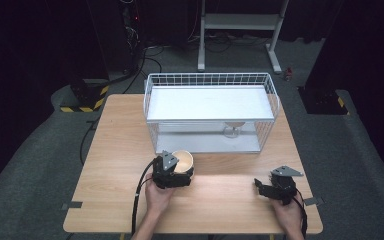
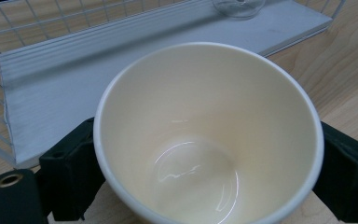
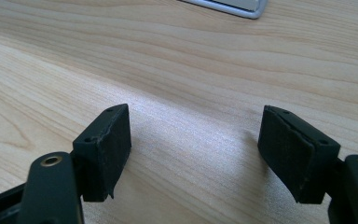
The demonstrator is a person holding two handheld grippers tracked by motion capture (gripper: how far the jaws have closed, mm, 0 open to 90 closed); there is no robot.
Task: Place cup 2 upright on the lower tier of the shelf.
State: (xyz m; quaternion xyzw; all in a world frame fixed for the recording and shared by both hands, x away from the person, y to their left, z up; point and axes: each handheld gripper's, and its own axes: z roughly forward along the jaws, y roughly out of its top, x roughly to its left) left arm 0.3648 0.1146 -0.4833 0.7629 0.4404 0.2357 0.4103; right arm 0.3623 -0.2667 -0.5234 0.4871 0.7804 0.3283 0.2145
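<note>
glossy cream ceramic cup (image 2: 205, 140), matt pale wood table (image 3: 191, 70)

Cup (image 1: 183, 161) on surface (image 1: 120, 145), just before wire rack (image 1: 210, 80), toward rack's left end. Glass (image 1: 233, 130) on rack's lower shelf, right of centre.

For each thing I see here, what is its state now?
Cup: upright, empty, held between the jaws of the left gripper.
Left gripper: shut on the cup.
Right gripper: open, nothing between its jaws, low over the table.
Rack: standing on the table, its upper shelf bare.
Glass: on the lower shelf of the rack, under the upper one.
</note>
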